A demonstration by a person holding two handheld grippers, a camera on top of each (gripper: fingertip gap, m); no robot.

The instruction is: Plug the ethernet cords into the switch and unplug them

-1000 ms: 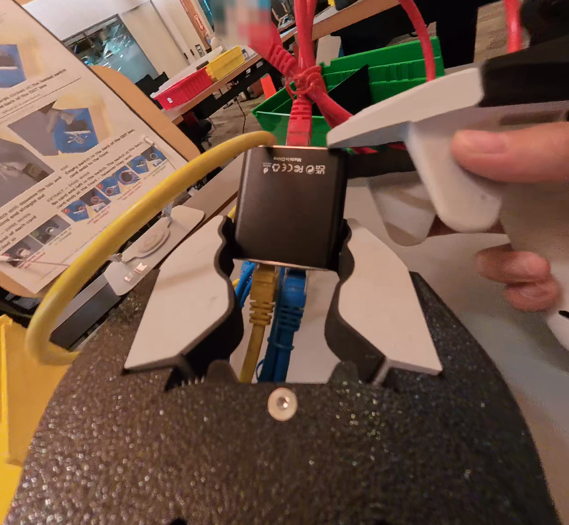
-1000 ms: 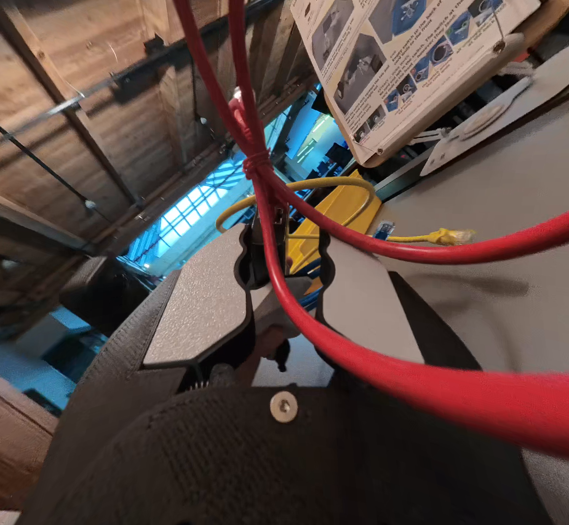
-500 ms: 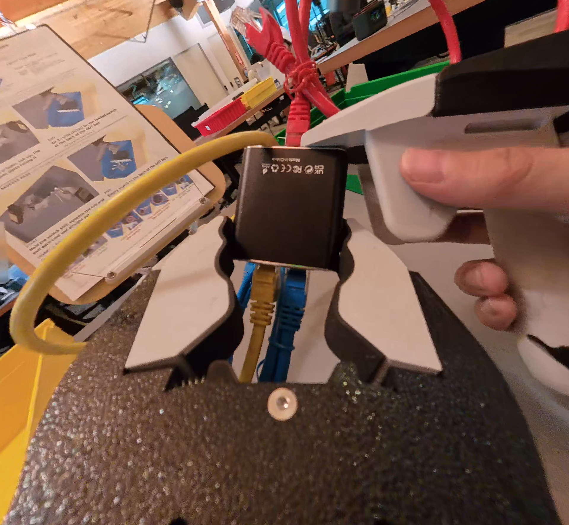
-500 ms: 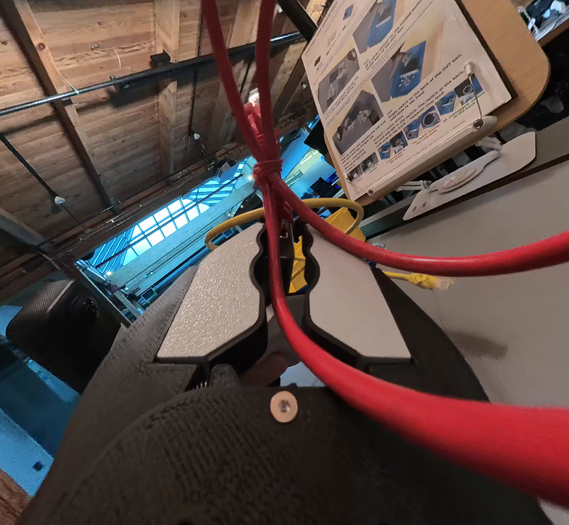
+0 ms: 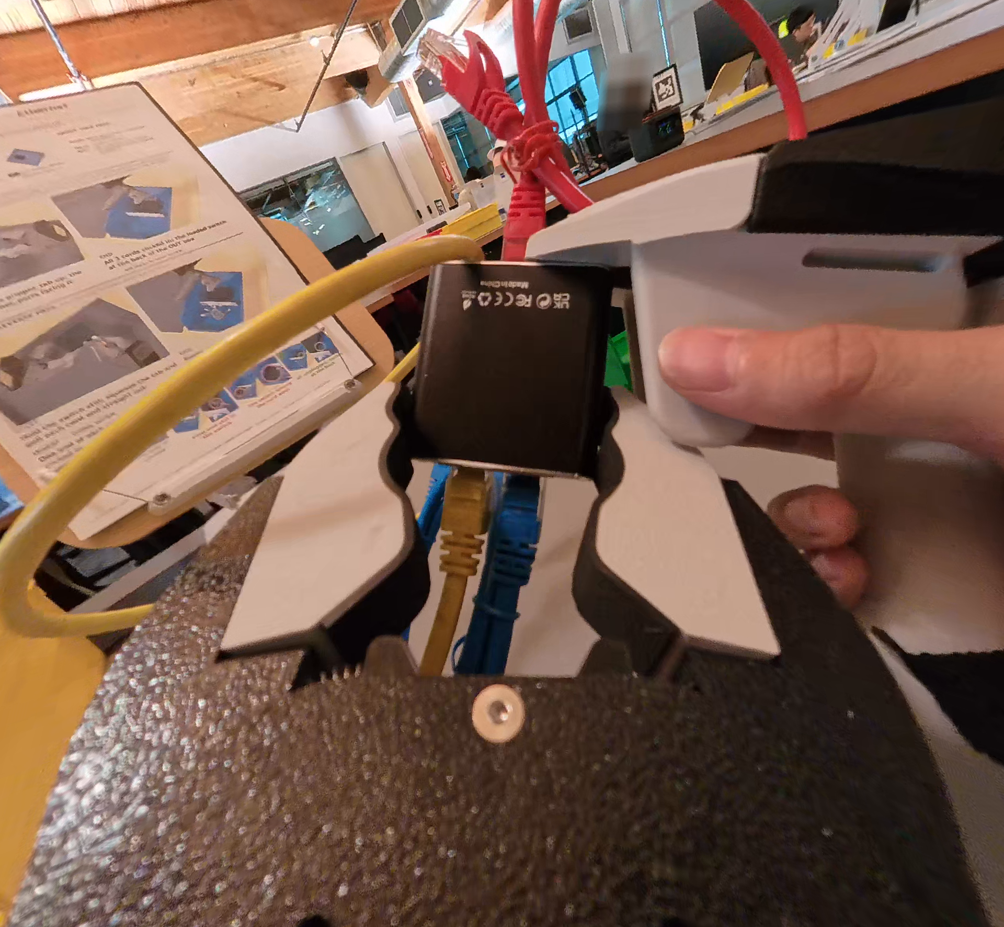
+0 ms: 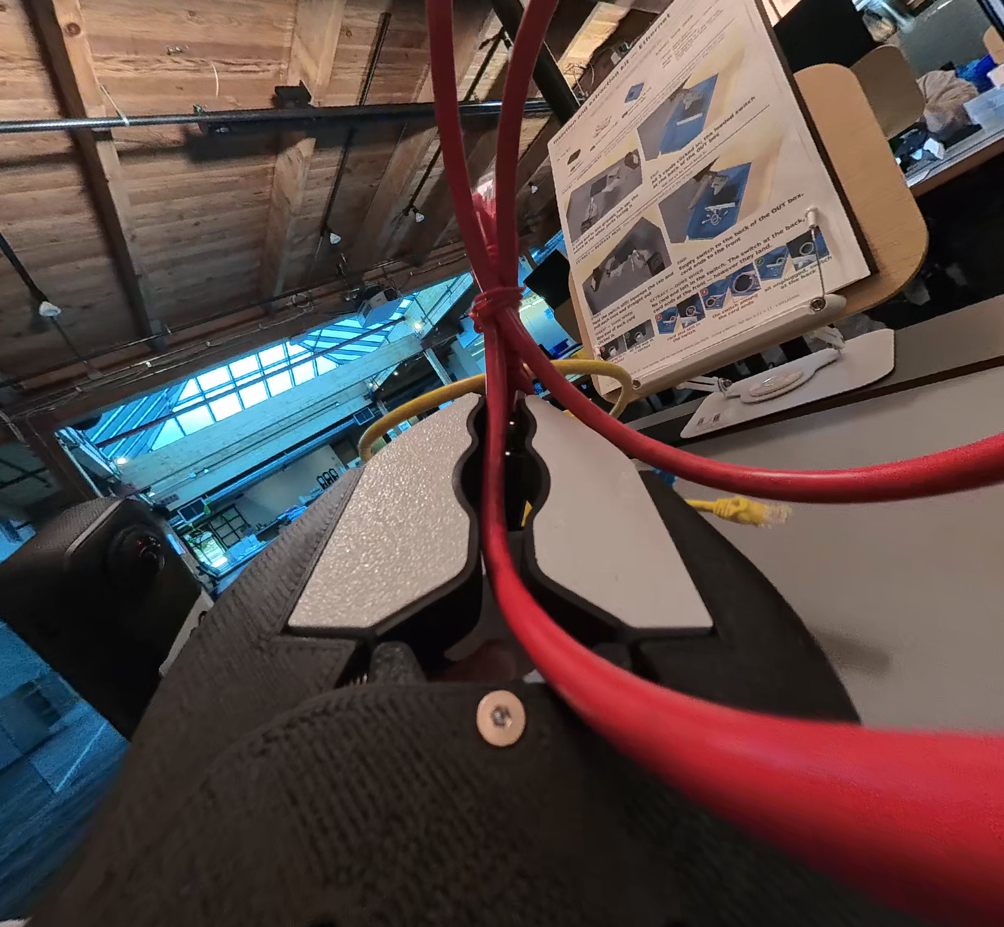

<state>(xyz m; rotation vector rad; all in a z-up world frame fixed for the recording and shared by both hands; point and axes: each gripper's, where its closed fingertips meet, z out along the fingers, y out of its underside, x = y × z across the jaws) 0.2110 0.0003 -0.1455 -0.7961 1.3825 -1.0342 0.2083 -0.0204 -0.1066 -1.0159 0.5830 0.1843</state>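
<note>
The right tongs (image 6: 502, 444) have closed onto the red cord (image 6: 491, 493) just above the switch (image 5: 510, 368), which the left tongs (image 5: 502, 428) clench; the plug's axis runs straight down.

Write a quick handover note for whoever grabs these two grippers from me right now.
Left gripper: shut on the black switch, held up off the table.
Right gripper: shut on the red cord near its plug, at the switch's far edge.
Cords: the yellow cord and a blue cord are plugged into the switch's near side. The yellow cord's other plug lies loose on the grey table.
Cannot tell whether the red plug is seated; check that first.
Left: seat any remaining cords, then unplug them all.
</note>
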